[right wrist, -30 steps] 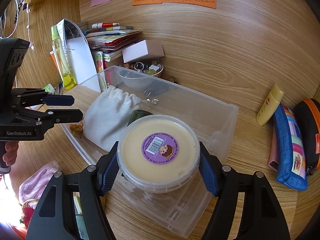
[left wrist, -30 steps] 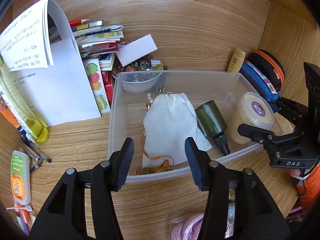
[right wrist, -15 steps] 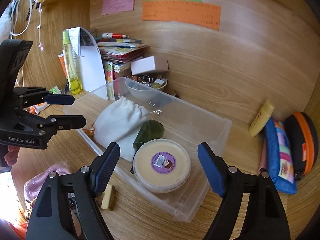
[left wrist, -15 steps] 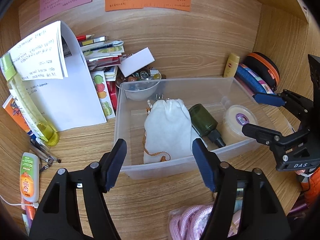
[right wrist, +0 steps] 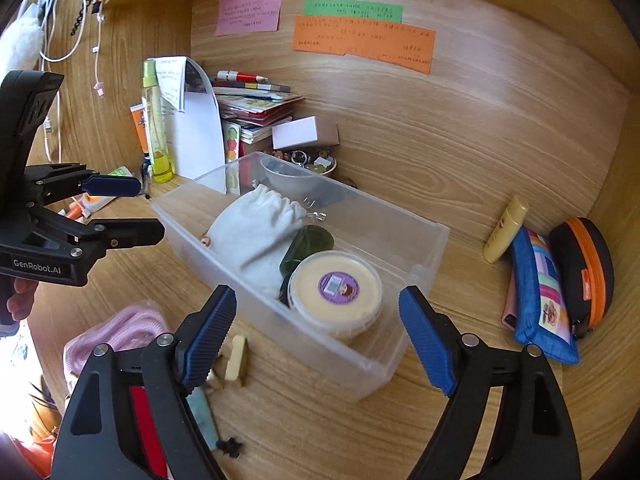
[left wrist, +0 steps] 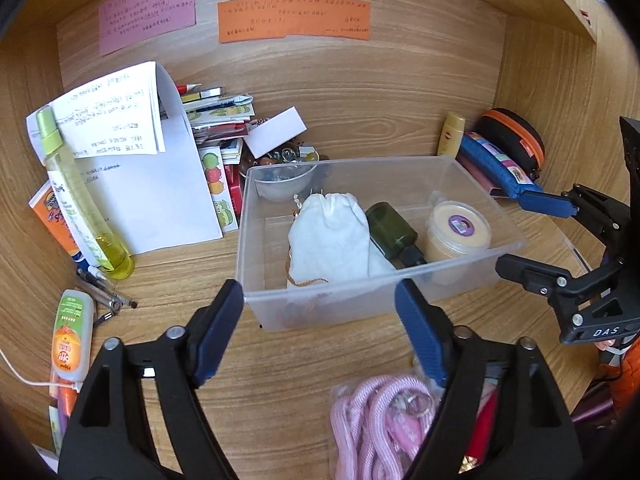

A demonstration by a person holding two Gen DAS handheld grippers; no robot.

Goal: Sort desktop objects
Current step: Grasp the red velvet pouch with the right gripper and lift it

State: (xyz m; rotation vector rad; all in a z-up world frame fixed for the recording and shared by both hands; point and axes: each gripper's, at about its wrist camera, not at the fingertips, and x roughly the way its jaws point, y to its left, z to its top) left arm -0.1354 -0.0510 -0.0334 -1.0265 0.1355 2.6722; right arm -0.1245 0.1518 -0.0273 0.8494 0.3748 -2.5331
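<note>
Inside, the clear plastic bin (left wrist: 472, 184) holds a white drawstring pouch (left wrist: 330, 240), a dark green bottle (left wrist: 390, 232) lying on its side and a round tub (left wrist: 458, 230) with a cream lid and purple sticker. From the pouch, the bottle lies at three o'clock and the tub beyond it, against the bin's right wall; a small bowl (left wrist: 282, 186) sits at eleven.

Both tools hang outside the bin. The left gripper (left wrist: 318, 322) has its jaws opening, with nothing pinched, only the bin's near wall seen between them. The right gripper (right wrist: 318, 330) is likewise opening and empty, the tub lying free in the bin beyond its pads.

More clutter waits on the wooden desk: a pink cord (left wrist: 376, 420) at six o'clock, a yellow tube (left wrist: 450, 134) and a blue pencil case (left wrist: 494, 166) at two.

Risks, as I judge them: the thin, light bin could slide if a ribbed pad clips its rim, and the smooth bottle may roll. The cord is soft and looped, so it could snag.
</note>
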